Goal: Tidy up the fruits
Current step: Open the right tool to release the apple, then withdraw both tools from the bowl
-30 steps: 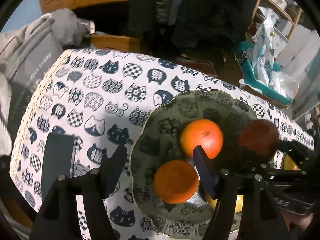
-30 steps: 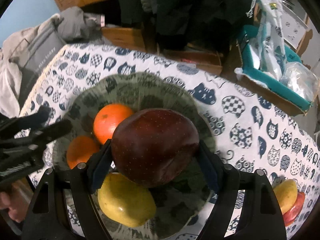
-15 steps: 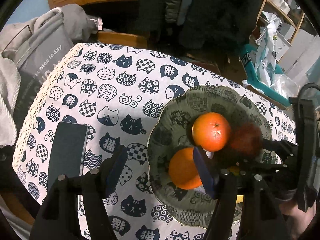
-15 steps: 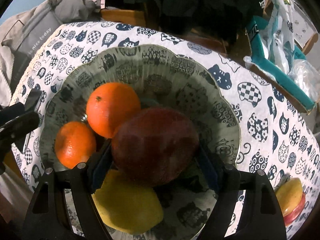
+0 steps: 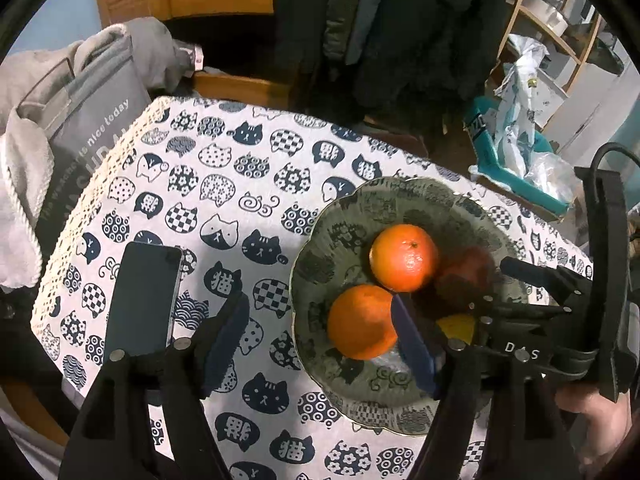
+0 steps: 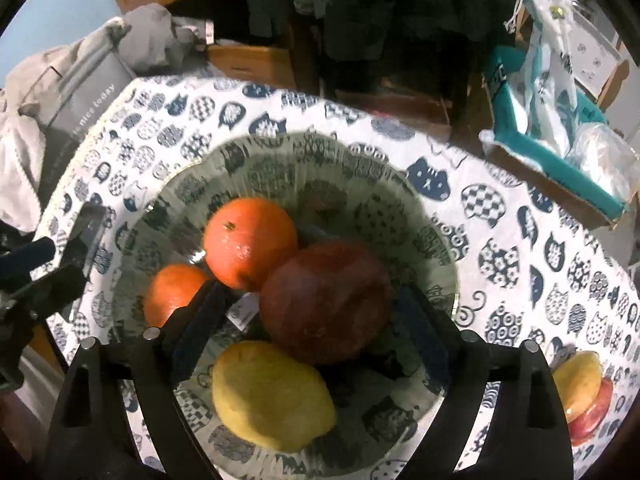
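A green patterned glass bowl (image 6: 280,140) (image 5: 320,220) stands on the cat-print tablecloth (image 5: 224,184). In it lie two oranges (image 6: 250,248) (image 6: 172,292), a lemon (image 6: 272,396) and a dark red apple (image 6: 326,300). My right gripper (image 6: 312,312) straddles the apple. Its jaws are opening, and both pads stand a little off the fruit. My left gripper (image 5: 320,340) hovers over the bowl's left rim, its jaws opening. The near orange (image 5: 362,322) lies below its right finger, untouched. The far orange (image 5: 404,258) and the apple (image 5: 464,276) show behind.
A dark phone (image 5: 144,300) lies on the cloth left of the bowl. A grey bag (image 5: 88,128) sits past the table's left edge. A teal box with plastic bags (image 5: 520,168) stands far right. A yellow-red fruit (image 6: 584,392) lies right of the bowl.
The right gripper carried the apple down into the bowl and spread its jaws off it. The left gripper rose and drew back from the bowl, its jaws slightly wider.
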A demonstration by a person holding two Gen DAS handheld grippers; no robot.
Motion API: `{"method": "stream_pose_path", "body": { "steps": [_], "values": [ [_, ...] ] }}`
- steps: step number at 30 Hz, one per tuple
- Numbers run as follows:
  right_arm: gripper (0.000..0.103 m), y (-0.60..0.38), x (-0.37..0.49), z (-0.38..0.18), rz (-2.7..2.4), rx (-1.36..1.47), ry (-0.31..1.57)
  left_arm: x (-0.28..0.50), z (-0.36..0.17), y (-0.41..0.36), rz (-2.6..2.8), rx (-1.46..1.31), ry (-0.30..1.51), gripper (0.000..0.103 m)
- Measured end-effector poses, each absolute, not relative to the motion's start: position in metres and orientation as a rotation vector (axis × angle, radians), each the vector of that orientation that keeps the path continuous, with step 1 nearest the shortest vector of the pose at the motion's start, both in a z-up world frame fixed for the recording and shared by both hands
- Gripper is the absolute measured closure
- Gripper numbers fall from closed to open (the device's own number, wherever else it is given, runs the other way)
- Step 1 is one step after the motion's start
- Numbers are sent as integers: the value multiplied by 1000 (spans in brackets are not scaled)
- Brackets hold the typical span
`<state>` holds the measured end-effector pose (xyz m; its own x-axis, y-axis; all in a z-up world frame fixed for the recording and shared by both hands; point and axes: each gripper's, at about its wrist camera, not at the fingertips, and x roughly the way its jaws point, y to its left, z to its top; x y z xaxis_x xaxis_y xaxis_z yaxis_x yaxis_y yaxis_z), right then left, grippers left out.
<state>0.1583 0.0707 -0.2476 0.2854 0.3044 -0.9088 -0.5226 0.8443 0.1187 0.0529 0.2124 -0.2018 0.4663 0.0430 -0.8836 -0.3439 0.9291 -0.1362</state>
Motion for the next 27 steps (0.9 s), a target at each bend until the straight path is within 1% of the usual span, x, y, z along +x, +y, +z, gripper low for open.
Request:
{"method": "stream_pose_path", "body": {
  "steps": [12, 16, 27],
  "values": [
    [14, 22, 144, -170, 515, -134, 999, 43, -160, 185, 192, -284, 975, 28],
    [14, 1, 131, -138, 494, -114, 931, 39, -141, 169, 164, -255, 934, 22],
    [14, -61, 94, -74, 432, -110, 789, 26, -102, 134, 92, -217, 860, 20]
  ]
}}
